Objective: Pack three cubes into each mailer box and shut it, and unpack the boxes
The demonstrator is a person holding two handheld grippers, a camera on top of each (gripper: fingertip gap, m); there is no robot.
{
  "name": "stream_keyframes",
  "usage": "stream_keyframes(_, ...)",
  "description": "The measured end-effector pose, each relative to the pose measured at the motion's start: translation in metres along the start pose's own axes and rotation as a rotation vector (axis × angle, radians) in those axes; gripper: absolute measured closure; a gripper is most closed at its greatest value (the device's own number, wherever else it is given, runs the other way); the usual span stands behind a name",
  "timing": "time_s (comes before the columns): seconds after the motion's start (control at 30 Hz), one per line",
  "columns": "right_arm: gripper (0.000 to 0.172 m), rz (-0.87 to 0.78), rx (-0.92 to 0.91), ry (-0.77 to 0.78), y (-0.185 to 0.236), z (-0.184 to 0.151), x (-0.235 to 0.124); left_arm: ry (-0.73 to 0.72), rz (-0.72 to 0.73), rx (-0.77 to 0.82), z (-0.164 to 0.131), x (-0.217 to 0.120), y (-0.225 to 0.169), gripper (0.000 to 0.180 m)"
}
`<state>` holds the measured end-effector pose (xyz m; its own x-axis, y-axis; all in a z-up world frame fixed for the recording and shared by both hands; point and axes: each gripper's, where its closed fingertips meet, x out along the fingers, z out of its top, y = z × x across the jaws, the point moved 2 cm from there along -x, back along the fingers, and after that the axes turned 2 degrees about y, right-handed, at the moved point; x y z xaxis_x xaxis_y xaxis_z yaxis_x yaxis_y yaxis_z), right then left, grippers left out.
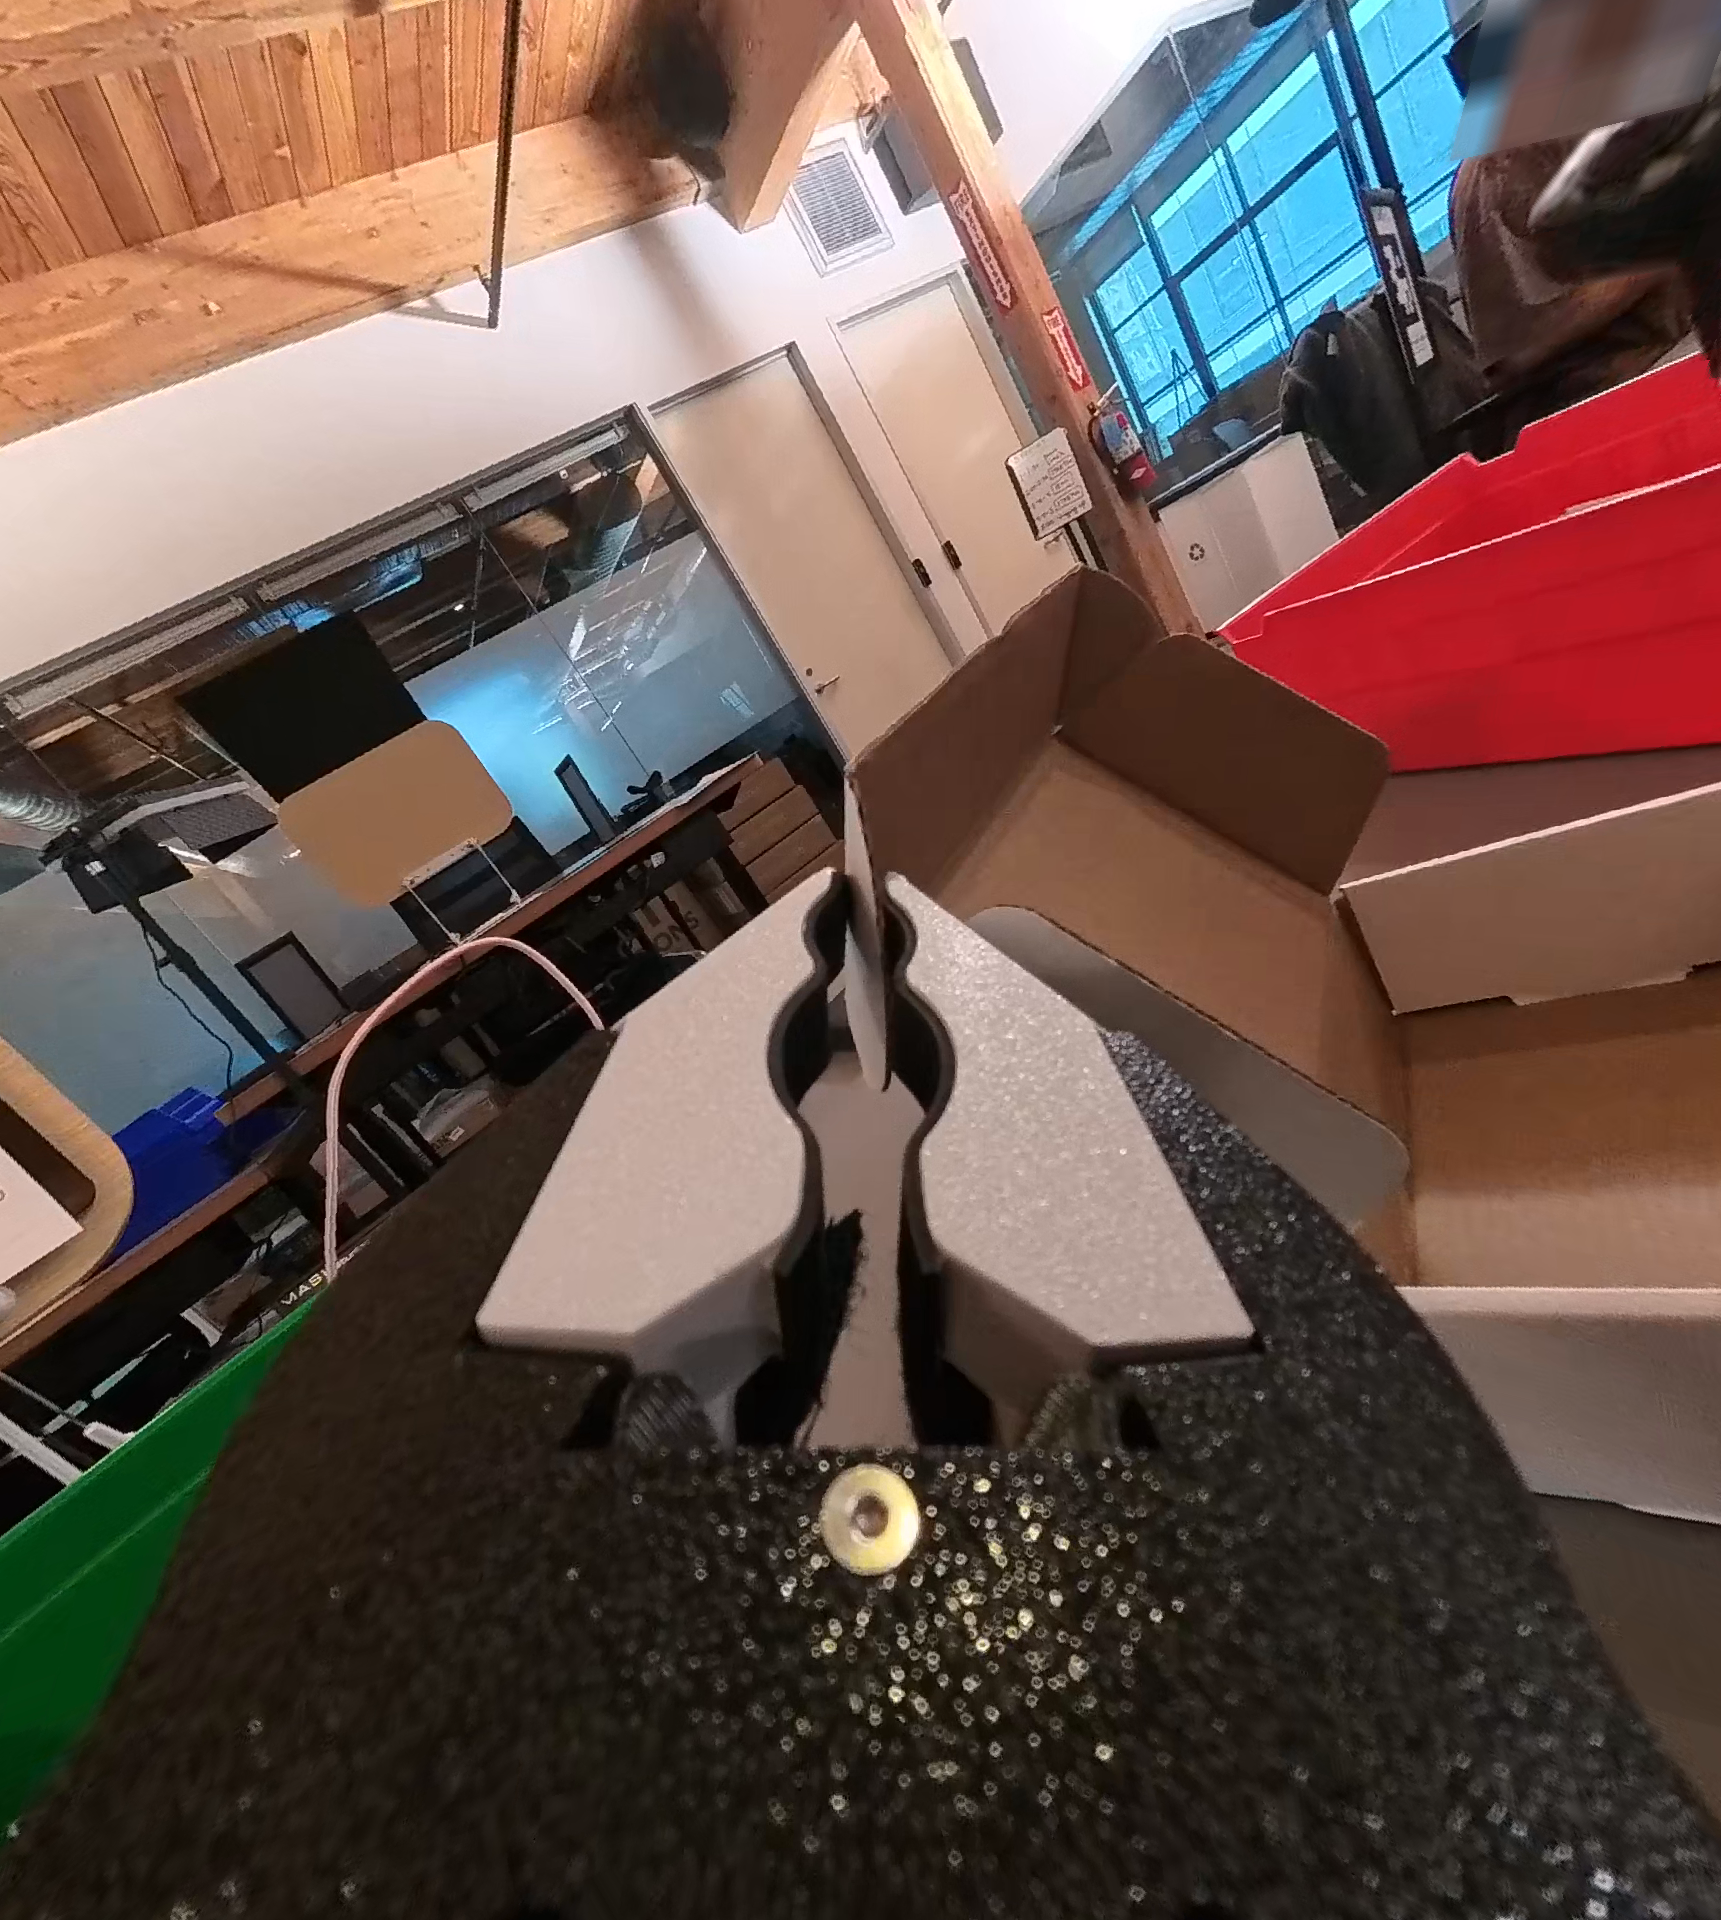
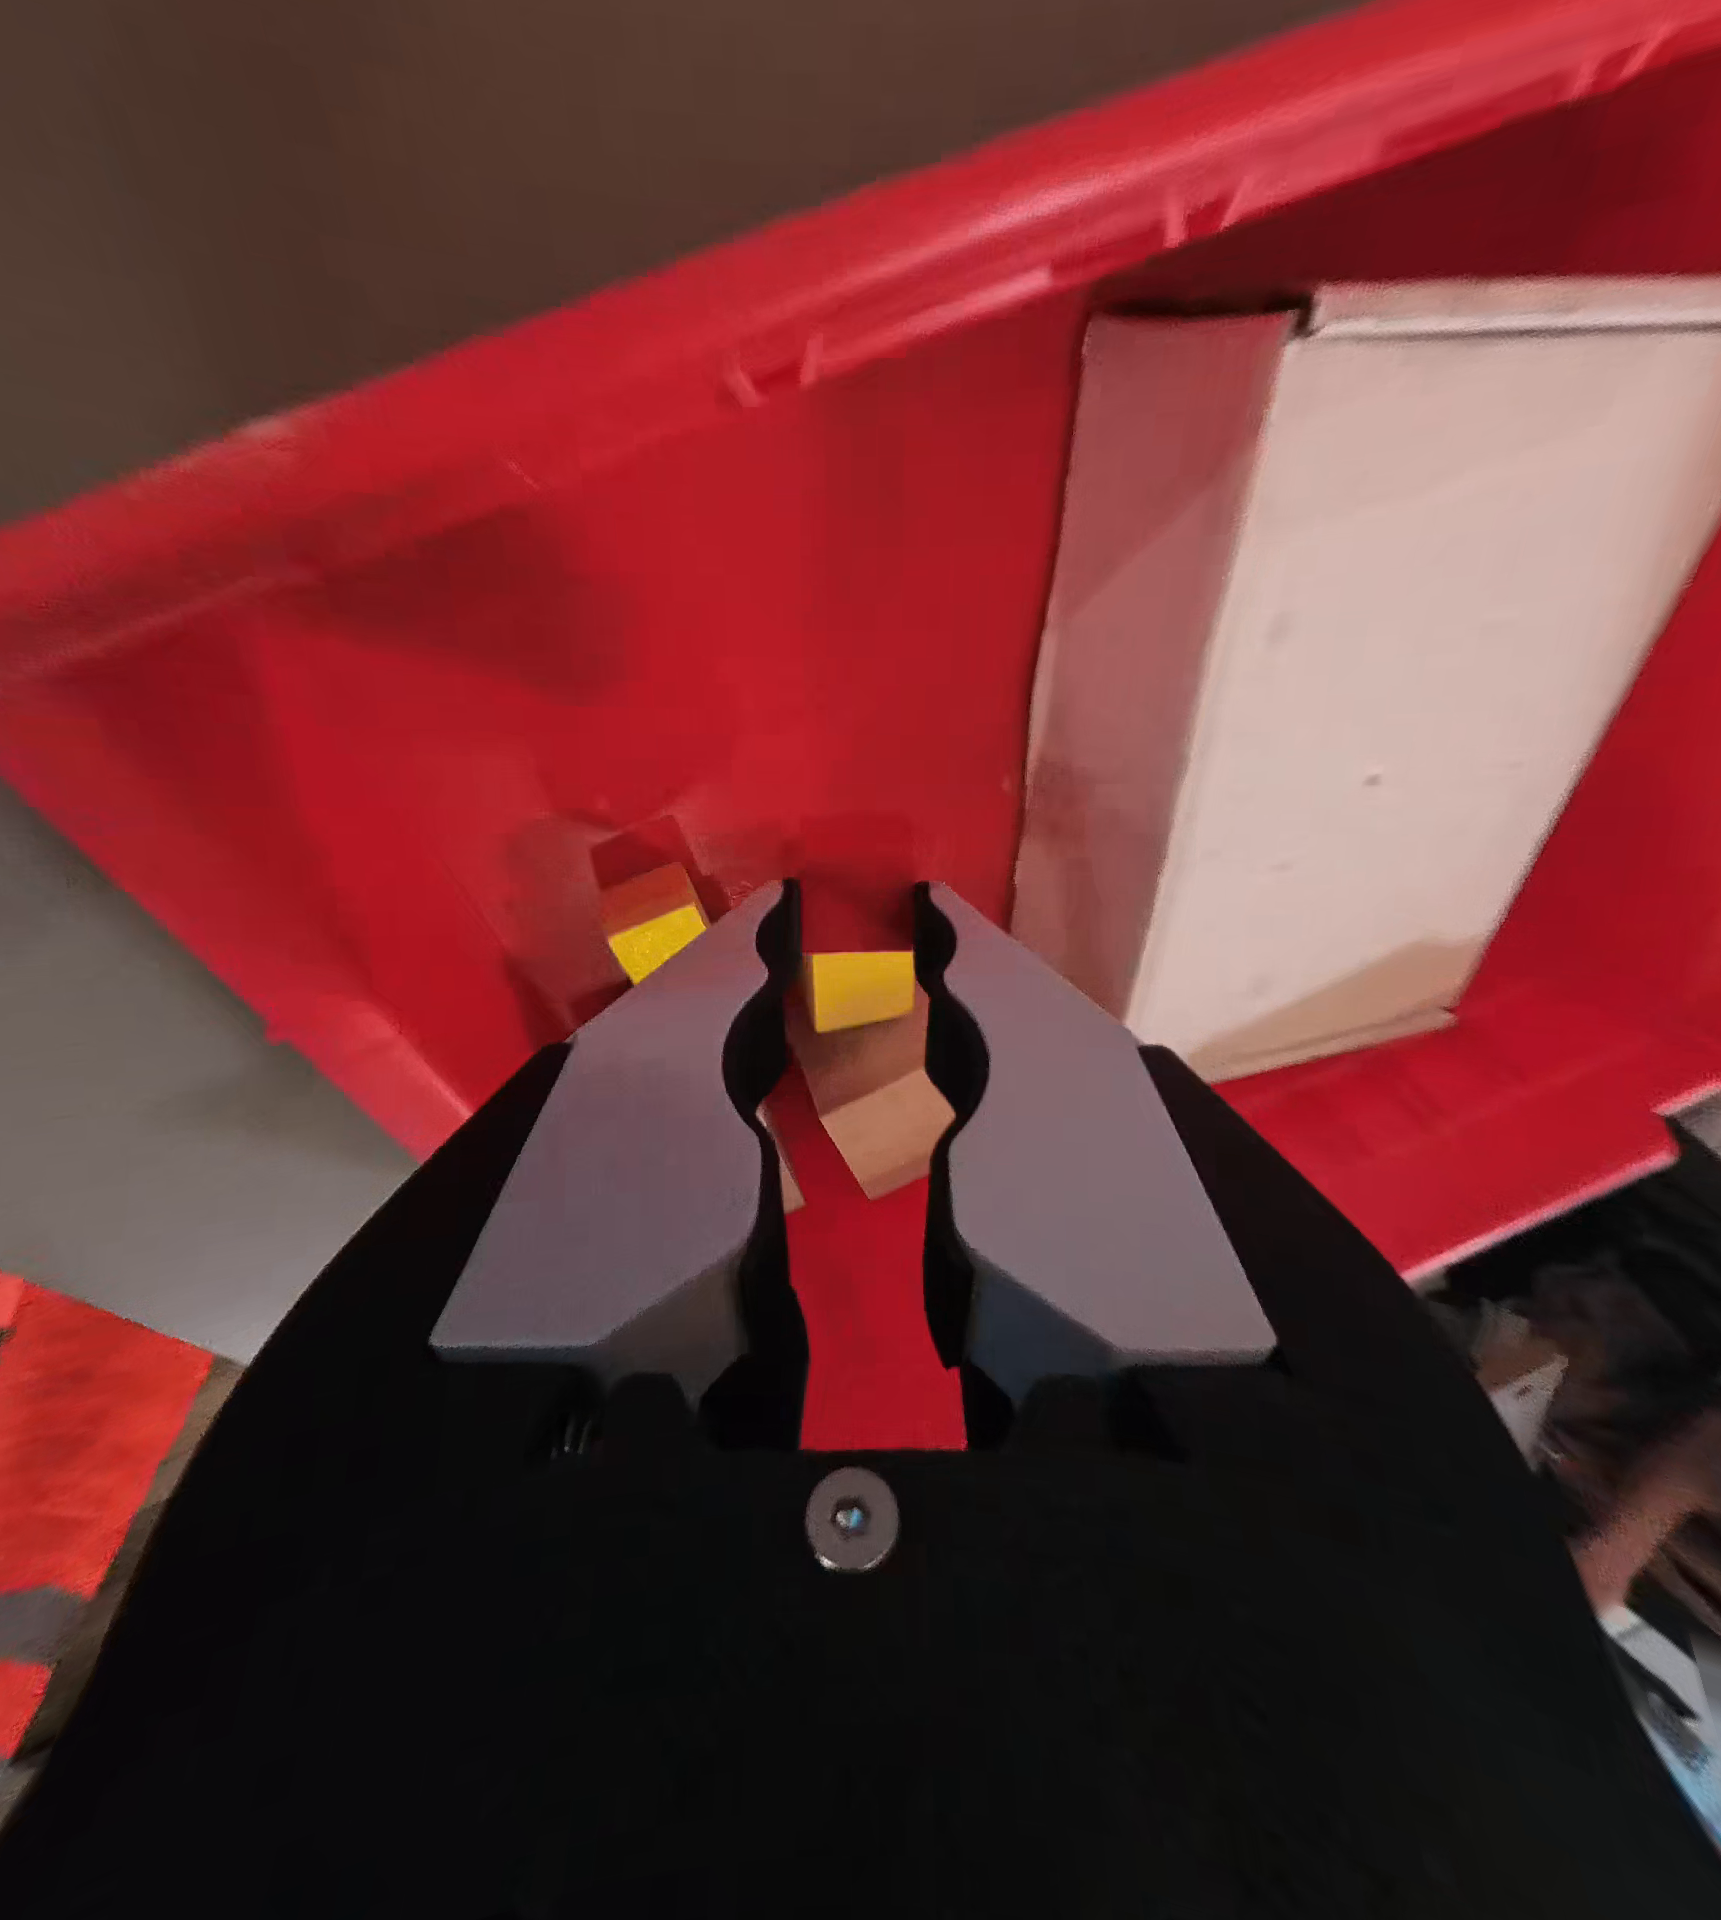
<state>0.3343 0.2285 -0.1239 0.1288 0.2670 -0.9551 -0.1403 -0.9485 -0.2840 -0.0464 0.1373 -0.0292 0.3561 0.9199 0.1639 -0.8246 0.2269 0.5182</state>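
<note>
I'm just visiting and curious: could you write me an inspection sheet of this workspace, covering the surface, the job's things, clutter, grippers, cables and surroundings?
Surface: grey tabletop.
Job's things: open mailer box, inside brown; red bin holding a shut white box, yellow cubes and a plain wooden one.
Clutter: green bin at the left.
Grippers: left gripper pinches the box's flap; right gripper grips a yellow cube.
Cables: pale cable looping behind the left gripper.
Surroundings: wooden ceiling, glass partition, doors, windows.

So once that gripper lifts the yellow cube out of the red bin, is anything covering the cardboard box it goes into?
Nothing visible does. The open box has its lid flap pinched back by the left gripper, so its top is clear.
</note>
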Motion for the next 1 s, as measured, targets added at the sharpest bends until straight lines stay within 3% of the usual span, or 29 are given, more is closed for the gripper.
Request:
stream_keyframes(0.23,0.152,0.076,0.052,0.02,0.007,-0.006,0.03,-0.003,-0.001,0.002,0.001,0.0,-0.001,0.179)
stream_keyframes(0.33,0.126,0.092,0.11,0.001,0.008,-0.003,0.028,-0.004,-0.001,0.006,0.001,-0.001,-0.001,0.179)
stream_keyframes(0.4,0.123,0.033,0.145,0.01,0.001,-0.004,0.014,-0.005,0.0,0.006,0.001,-0.001,-0.001,0.179)
stream_keyframes(0.5,0.131,-0.206,0.181,0.021,-0.017,-0.002,-0.032,-0.006,0.002,-0.007,0.0,0.0,0.0,0.178)
stream_keyframes(0.6,0.14,-0.334,0.179,-0.237,-0.01,0.044,-0.089,-0.018,-0.015,-0.013,0.0,0.0,0.0,0.178)
stream_keyframes(0.67,0.141,-0.277,0.146,-0.476,0.013,0.09,-0.119,-0.029,-0.034,-0.016,0.002,0.001,-0.001,0.178)
stream_keyframes(0.77,0.143,-0.135,0.082,-0.667,0.047,0.142,-0.14,-0.055,-0.072,-0.051,0.003,0.003,-0.003,0.178)
stream_keyframes(0.87,0.13,-0.081,0.147,-0.767,0.052,0.176,-0.146,-0.071,-0.139,-0.075,0.005,0.006,-0.005,0.178)
stream_keyframes(1.0,0.117,0.015,0.259,-0.642,0.052,0.187,-0.112,-0.086,-0.241,-0.092,0.014,0.007,-0.007,0.179)
